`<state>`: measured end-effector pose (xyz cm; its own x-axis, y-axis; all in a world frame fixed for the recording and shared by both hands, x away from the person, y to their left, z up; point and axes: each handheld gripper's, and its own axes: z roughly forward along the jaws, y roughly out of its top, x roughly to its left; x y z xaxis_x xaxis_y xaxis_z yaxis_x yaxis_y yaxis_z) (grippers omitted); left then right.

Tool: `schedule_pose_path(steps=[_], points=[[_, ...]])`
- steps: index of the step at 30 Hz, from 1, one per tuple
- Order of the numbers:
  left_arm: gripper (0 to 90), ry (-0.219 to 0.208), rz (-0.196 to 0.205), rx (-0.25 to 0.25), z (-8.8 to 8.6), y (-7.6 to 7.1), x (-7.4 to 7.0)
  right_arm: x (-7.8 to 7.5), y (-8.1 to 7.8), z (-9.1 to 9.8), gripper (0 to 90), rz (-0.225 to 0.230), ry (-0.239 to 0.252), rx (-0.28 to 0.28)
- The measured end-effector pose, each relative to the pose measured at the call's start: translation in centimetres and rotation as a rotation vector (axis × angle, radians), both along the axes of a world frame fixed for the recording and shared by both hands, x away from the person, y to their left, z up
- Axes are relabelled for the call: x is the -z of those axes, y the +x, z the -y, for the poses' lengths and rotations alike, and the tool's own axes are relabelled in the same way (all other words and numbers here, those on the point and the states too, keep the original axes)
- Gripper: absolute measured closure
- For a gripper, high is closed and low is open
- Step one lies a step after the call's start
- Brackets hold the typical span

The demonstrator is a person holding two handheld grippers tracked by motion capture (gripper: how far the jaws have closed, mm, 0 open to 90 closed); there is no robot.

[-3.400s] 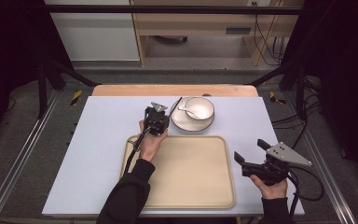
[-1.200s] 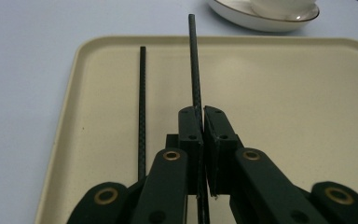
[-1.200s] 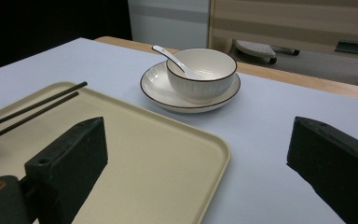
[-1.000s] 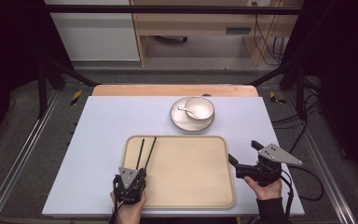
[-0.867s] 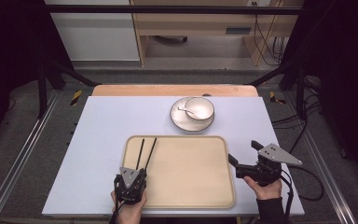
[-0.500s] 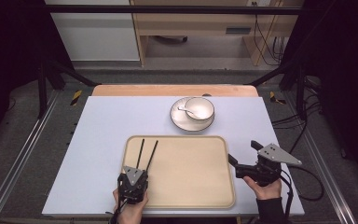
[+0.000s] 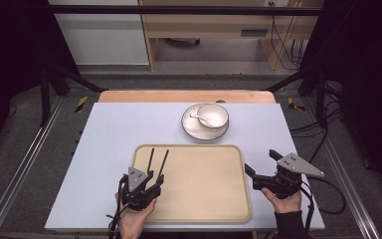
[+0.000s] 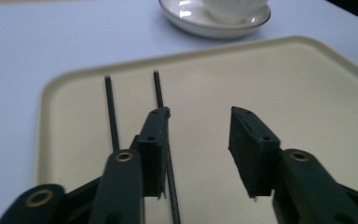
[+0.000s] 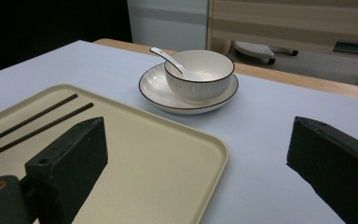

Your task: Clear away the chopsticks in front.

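While the pair of black chopsticks [image 7: 157,161] lies flat along the left side of the beige tray [image 7: 204,211], the left gripper [image 7: 142,185] has just been opening over their near ends, its jaws part-way apart with nothing pinched, so it should lift straight up to avoid nudging them. The right gripper [image 7: 258,163] waits wide open and empty beside the tray's right edge. Its view shows the spoon [image 9: 172,59] leaning in the bowl [image 9: 199,74] on its saucer [image 9: 186,100], cropped in the left gripper view.

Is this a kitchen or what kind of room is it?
Probably a lab or workshop, not a kitchen. The table stands inside a metal frame, loose cables hang by the far wall, and the tray and bowl look laid out for practice.
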<state>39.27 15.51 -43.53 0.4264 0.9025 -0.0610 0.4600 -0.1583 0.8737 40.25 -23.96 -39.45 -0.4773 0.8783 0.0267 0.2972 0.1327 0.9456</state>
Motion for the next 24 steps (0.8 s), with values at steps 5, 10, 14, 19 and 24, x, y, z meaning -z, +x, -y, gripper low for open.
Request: schedule_pose_path(steps=[5, 10, 14, 19, 24], points=[[35.3, -0.009, 0.071, 0.083, -0.7, 0.8, -3.0, -0.1, 0.0, 0.1, 5.1, 0.0, 0.007, 0.002], [25.1, -0.017, 0.115, 0.153, -1.5, 1.5, -5.0, -0.2, -0.2, 0.3, 5.1, 0.008, 0.011, 0.002], [18.0, 0.052, 0.112, 0.17, -2.8, 1.8, -5.3, -0.4, -0.3, 0.6, 5.0, 0.008, 0.02, 0.009], [11.9, 0.048, 0.104, 0.16, -5.2, 1.6, -4.7, -0.4, -0.4, 0.9, 4.8, 0.01, 0.027, 0.016], [11.3, -0.001, 0.105, 0.111, -7.5, 1.5, -4.2, -0.2, -0.1, 0.8, 4.4, -0.004, 0.022, 0.015]])
